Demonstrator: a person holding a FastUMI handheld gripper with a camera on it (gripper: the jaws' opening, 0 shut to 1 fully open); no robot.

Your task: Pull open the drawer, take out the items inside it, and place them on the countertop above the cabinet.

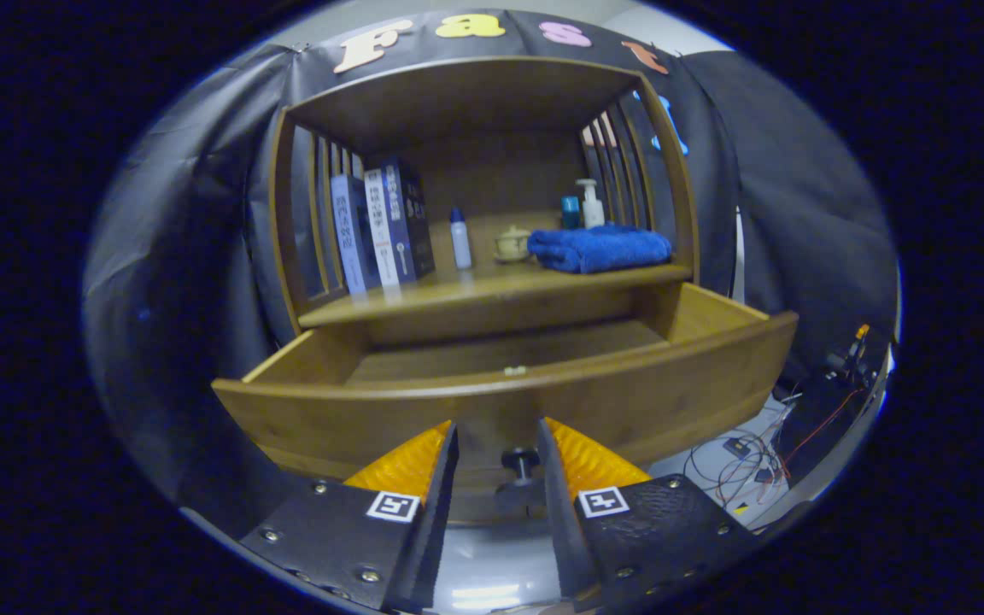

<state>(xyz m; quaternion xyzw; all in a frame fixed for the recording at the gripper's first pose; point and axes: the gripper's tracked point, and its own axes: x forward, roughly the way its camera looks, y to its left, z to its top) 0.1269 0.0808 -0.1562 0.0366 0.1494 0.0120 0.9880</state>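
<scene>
The gripper (496, 444) sits nearest, its two fingers spread a moderate way apart with the drawer's dark knob (519, 461) standing free in the gap between them, neither finger pressing on it. Judging by that, the pull is finished or nearly so, and the step in hand is to let the knob go cleanly and go in for the contents. Just beyond the fingers the drawer (680, 389) stands well out from the cabinet, its curved front panel close ahead and its floor open to view from above (the floor looks mostly bare from this low angle, and the front wall hides the strip nearest the fingers, so what lies there cannot be told). A small pale thing (514, 371) shows right at the top edge of the front panel; whether it is an item or a fitting is unclear. To do this well, back straight off the knob, rise above the front panel before reaching in, and look down into the drawer first. Farther back, the countertop (492, 295) above holds books (381, 226), a small bottle (460, 239), a little pot (512, 243), a folded blue towel (601, 248) and a pump bottle (591, 203); its bare front strip looks the safest landing place.
</scene>
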